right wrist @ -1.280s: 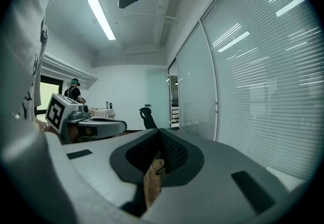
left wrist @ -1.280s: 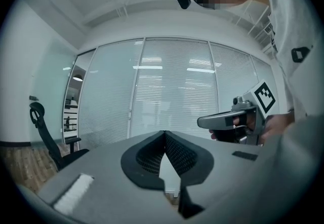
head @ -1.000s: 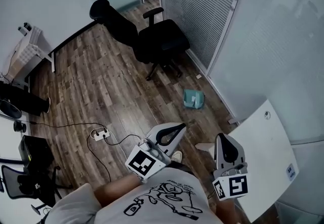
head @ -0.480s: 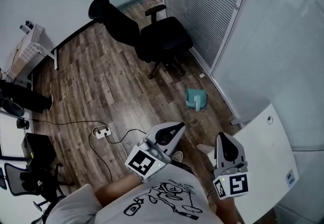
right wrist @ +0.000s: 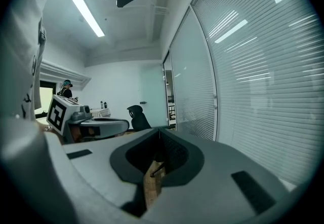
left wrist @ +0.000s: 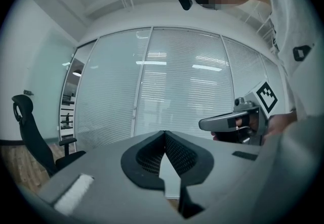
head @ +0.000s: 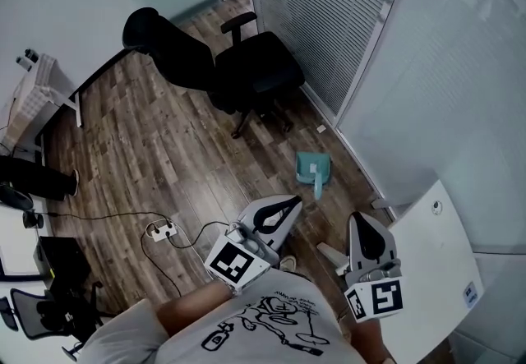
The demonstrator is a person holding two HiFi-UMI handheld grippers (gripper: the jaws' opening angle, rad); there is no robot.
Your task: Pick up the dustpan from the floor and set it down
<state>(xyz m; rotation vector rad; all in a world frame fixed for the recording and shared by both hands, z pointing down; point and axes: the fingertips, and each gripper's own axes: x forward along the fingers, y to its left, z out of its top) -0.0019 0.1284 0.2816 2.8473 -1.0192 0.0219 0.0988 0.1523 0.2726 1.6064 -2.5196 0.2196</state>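
Wood-plank floor stretches from a glass wall with closed blinds on the right to a white table at the person's right side. A black office chair stands mid-room, its wheeled base near the dustpan but apart from it. Only open planks lie between the dustpan and the two grippers.

The left gripper and right gripper are held side by side above the floor, each with its jaws pressed together and nothing between them. A white power strip with a black cable sits on the planks to the left.

The teal dustpan lies flat on the floor near the foot of the glass wall. It is ahead of both grippers and well apart from them, with its short handle toward the person. Black-and-white square markers show on each gripper's cube. The print on the person's white shirt is too small to read.
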